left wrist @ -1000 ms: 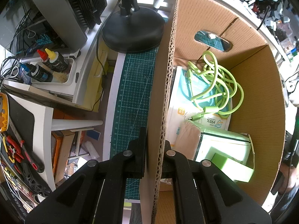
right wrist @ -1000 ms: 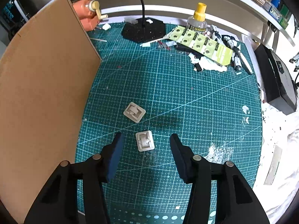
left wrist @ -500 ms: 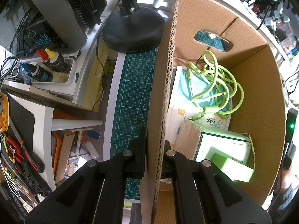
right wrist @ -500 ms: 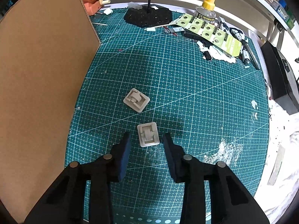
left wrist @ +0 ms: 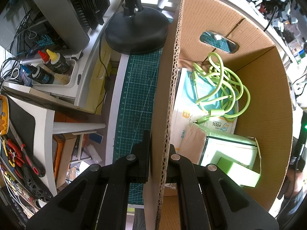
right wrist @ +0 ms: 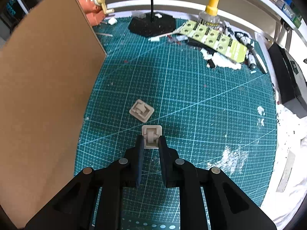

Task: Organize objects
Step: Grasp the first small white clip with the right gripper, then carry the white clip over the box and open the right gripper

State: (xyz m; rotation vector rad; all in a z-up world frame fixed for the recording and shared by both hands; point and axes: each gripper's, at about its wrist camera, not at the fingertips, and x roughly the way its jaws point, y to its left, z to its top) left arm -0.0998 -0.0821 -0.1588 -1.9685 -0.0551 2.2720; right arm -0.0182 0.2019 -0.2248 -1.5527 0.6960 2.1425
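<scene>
My left gripper (left wrist: 159,150) is shut on the near wall of an open cardboard box (left wrist: 211,19), one finger outside and one inside. In the box lie a coiled green cable (left wrist: 224,88), a white packet and a pale green carton (left wrist: 230,157). In the right wrist view a small grey square clip (right wrist: 152,134) lies on the green cutting mat (right wrist: 191,95). My right gripper (right wrist: 151,140) points down over it, jaws closing, with the pads against the clip's two sides. A second grey clip (right wrist: 142,110) lies just beyond it. The box's outer wall (right wrist: 44,88) stands to the left.
A black lamp base (left wrist: 136,32) stands behind the box. At the mat's far edge are a black stand (right wrist: 151,25), a yellow-capped bottle (right wrist: 210,13), a green card (right wrist: 216,40) and small parts. White cloth (right wrist: 287,153) lies right; glue bottles (left wrist: 49,67) and tools lie left.
The right gripper's jaws have narrowed from wide apart to tight around the nearer grey clip, which now sits square between the fingertips. The left gripper and box have not moved.
</scene>
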